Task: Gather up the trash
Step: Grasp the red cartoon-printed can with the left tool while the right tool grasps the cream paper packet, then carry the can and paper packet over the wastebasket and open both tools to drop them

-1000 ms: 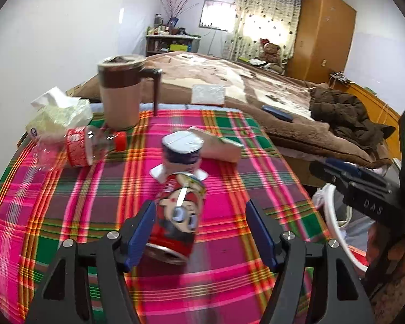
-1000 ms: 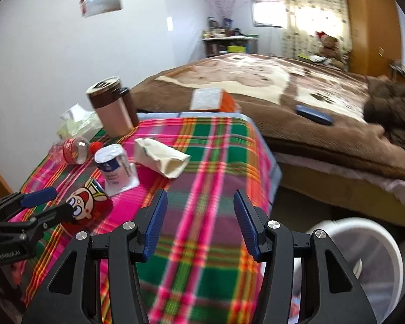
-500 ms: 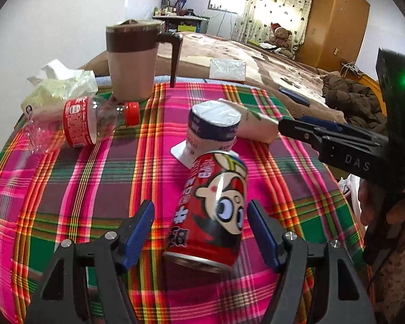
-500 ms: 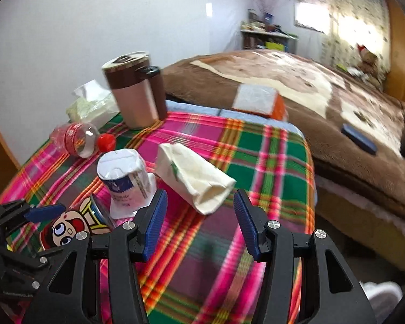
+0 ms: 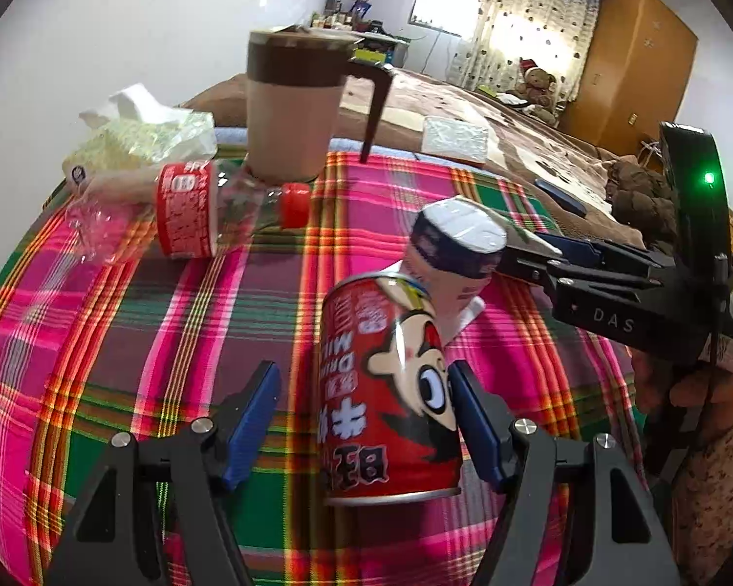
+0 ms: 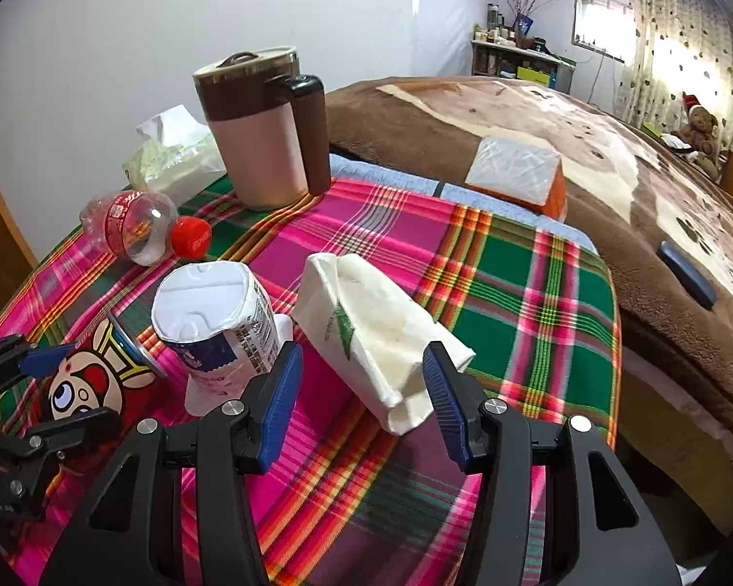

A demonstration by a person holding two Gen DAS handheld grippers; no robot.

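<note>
Straddling a red drink can (image 5: 391, 381) lying at six o'clock on the plaid tablecloth (image 5: 122, 342), the left gripper (image 5: 364, 420) gapes unclenched; the right gripper (image 6: 361, 390), also released, brackets a white paper bag (image 6: 371, 332) ready to pinch

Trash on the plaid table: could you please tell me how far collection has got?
Done: nothing visibly collected. In hand: the left hand-held gripper brackets the lying red can; the right hand-held gripper straddles the paper bag, neither closed. Left: yogurt cup, plastic bottle.
</note>
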